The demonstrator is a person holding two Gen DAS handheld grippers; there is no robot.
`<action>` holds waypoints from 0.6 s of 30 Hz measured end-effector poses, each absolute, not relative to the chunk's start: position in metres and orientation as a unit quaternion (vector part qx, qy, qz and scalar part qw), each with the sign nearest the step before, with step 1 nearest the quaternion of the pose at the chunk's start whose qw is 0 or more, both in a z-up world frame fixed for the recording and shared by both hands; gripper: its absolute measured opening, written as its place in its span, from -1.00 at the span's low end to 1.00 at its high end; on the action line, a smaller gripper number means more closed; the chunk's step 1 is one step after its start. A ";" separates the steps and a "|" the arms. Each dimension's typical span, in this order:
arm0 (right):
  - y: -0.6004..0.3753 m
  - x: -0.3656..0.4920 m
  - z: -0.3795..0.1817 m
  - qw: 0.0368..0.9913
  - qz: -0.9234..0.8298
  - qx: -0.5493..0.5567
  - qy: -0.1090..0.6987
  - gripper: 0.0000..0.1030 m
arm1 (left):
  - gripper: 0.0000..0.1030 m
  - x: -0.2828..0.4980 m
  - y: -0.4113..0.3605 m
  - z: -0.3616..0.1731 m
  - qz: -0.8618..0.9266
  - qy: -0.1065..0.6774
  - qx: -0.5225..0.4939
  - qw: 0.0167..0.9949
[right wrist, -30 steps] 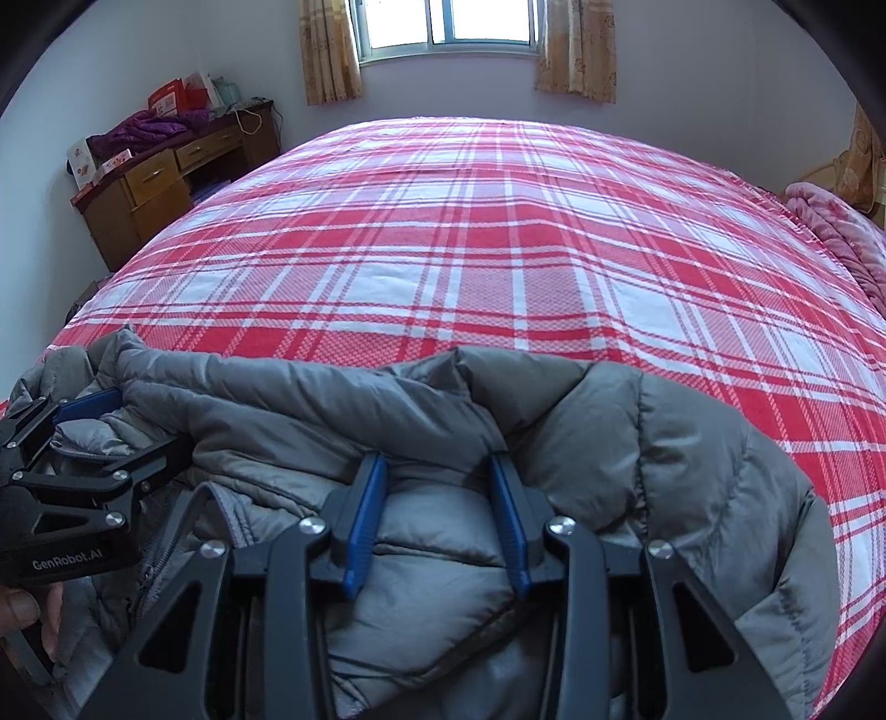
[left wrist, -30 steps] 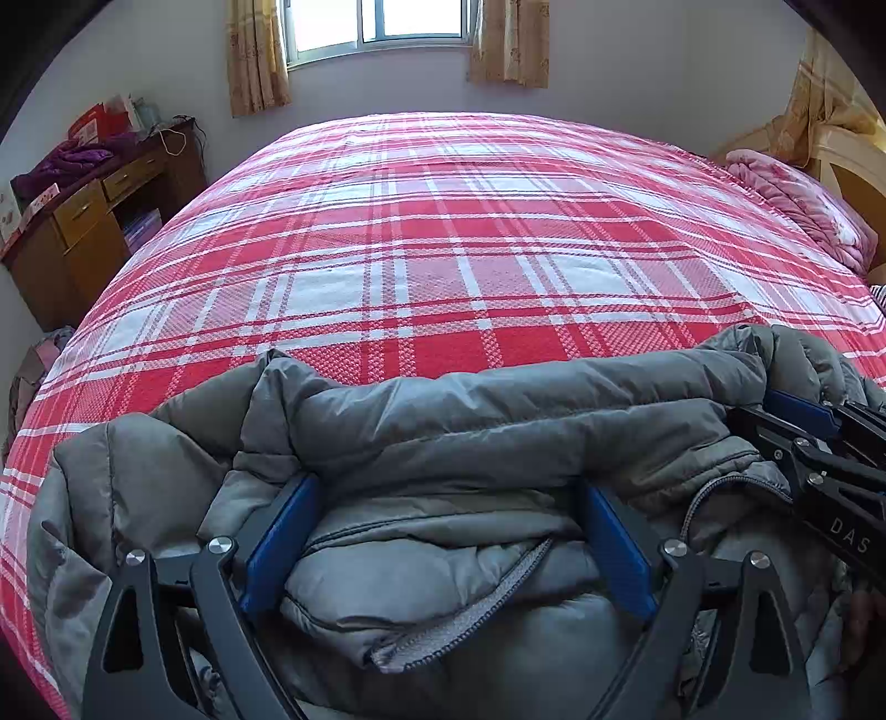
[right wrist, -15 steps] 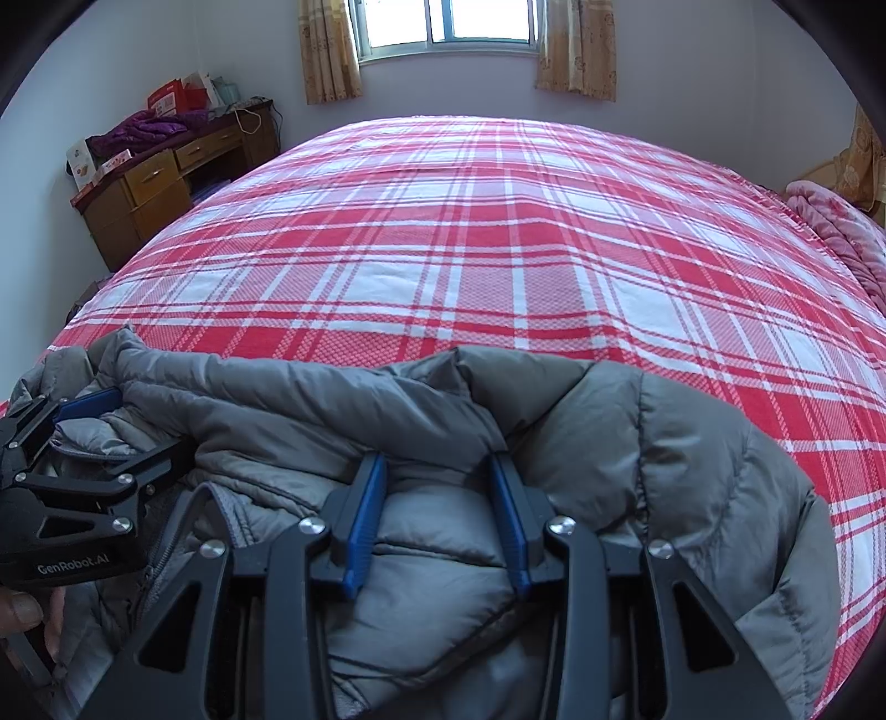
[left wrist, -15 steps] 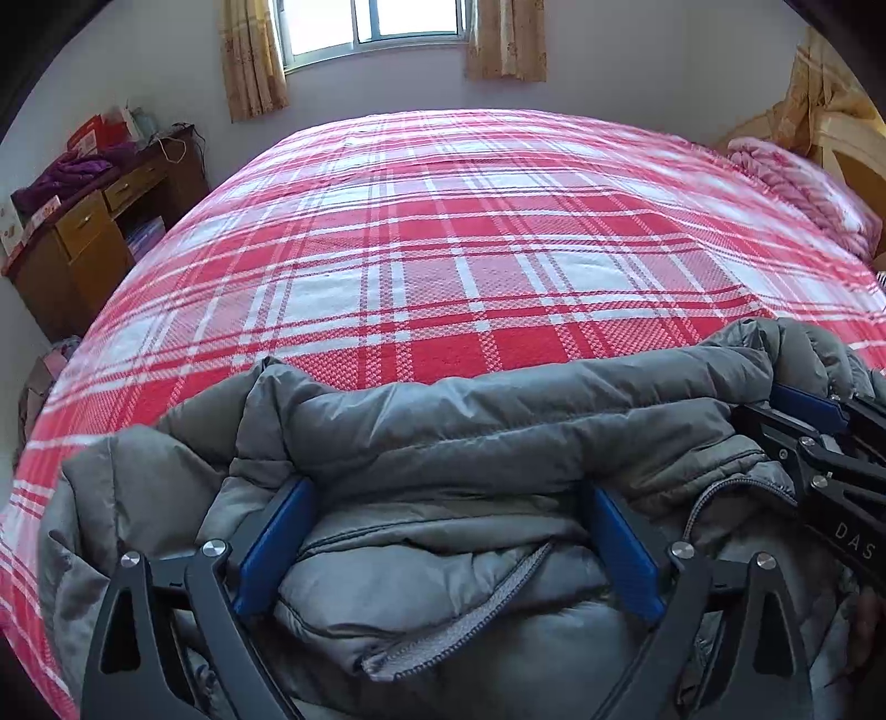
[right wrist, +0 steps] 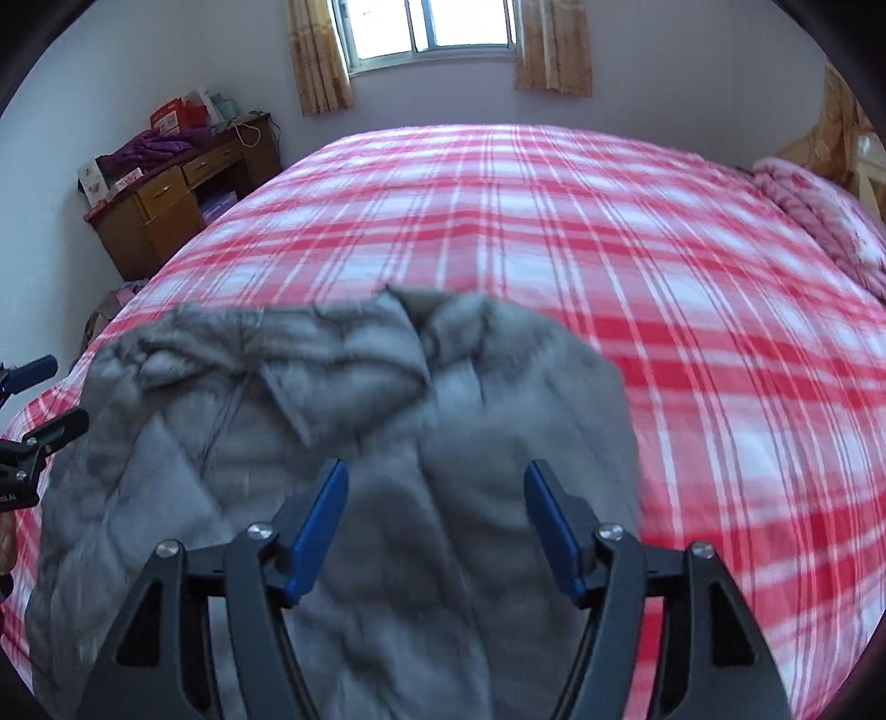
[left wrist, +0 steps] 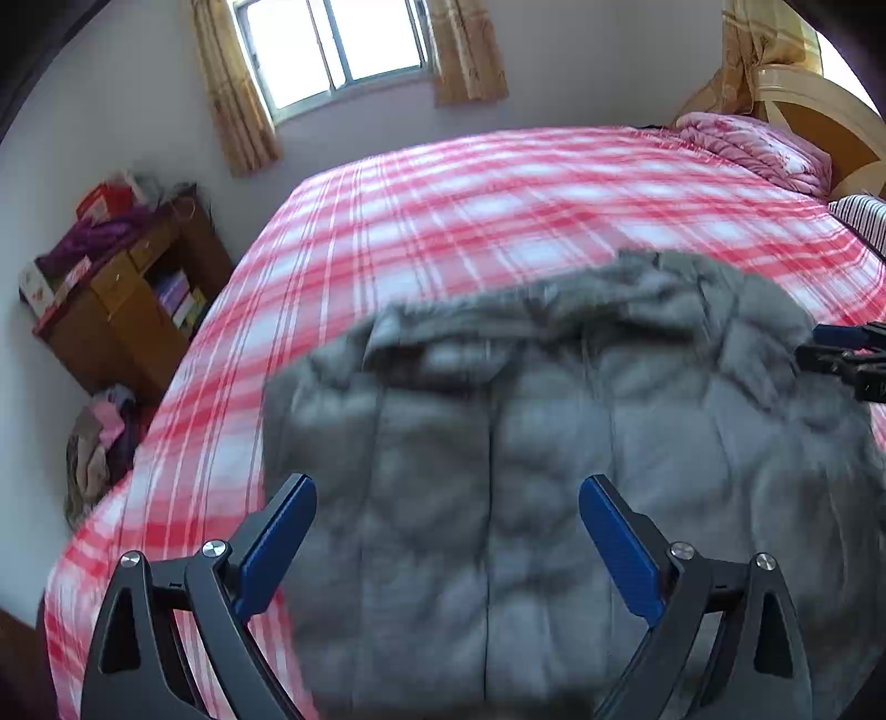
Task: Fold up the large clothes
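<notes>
Grey padded jacket (left wrist: 554,443) lies bunched on the plaid bed (right wrist: 609,232), long axis running across me, directly under both wide-open, empty grippers, left gripper (left wrist: 446,540) and right gripper (right wrist: 436,526) about equally near (frames blurry).

Bed (right wrist: 554,232) in red-and-white plaid cover, grey puffer jacket (right wrist: 387,443) lying on it, pink quilt (right wrist: 819,221) at the far right

Red plaid bed (right wrist: 554,232), wooden desk (right wrist: 166,210), curtained window (right wrist: 432,27), pink blanket (left wrist: 747,144)
</notes>
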State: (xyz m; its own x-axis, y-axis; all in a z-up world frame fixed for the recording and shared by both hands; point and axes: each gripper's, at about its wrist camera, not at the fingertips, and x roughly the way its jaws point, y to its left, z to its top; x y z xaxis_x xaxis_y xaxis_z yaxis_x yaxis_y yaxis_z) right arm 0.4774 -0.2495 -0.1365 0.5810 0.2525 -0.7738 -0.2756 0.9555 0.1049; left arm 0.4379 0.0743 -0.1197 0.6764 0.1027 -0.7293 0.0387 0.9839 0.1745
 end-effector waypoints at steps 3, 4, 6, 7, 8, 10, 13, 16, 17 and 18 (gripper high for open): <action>-0.271 0.424 -0.142 0.886 0.146 -0.019 0.440 0.39 | 0.87 0.390 0.085 -0.134 0.024 0.413 0.076 0.907; -0.275 0.415 -0.144 0.885 0.145 -0.019 0.441 0.46 | 0.87 0.377 0.087 -0.138 0.027 0.415 0.076 0.906; -0.285 0.382 -0.148 0.884 0.142 -0.019 0.446 0.50 | 0.87 0.347 0.089 -0.147 0.041 0.418 0.081 0.904; -0.288 0.374 -0.151 0.882 0.141 -0.018 0.450 0.50 | 0.87 0.335 0.090 -0.152 0.043 0.423 0.080 0.902; -0.292 0.364 -0.154 0.880 0.140 -0.016 0.453 0.50 | 0.87 0.325 0.090 -0.156 0.042 0.427 0.079 0.900; -0.297 0.348 -0.157 0.877 0.132 -0.020 0.461 0.50 | 0.87 0.302 0.094 -0.163 0.053 0.433 0.079 0.896; -0.304 0.317 -0.161 0.875 0.125 -0.022 0.466 0.50 | 0.87 0.275 0.101 -0.168 0.058 0.435 0.064 0.896; -0.311 0.292 -0.167 0.874 0.118 -0.021 0.471 0.50 | 0.87 0.253 0.109 -0.178 0.065 0.443 0.048 0.893; -0.313 0.287 -0.168 0.874 0.115 -0.019 0.471 0.51 | 0.87 0.249 0.110 -0.181 0.070 0.444 0.045 0.892; -0.317 0.279 -0.169 0.875 0.112 -0.014 0.471 0.52 | 0.87 0.243 0.111 -0.185 0.073 0.447 0.041 0.891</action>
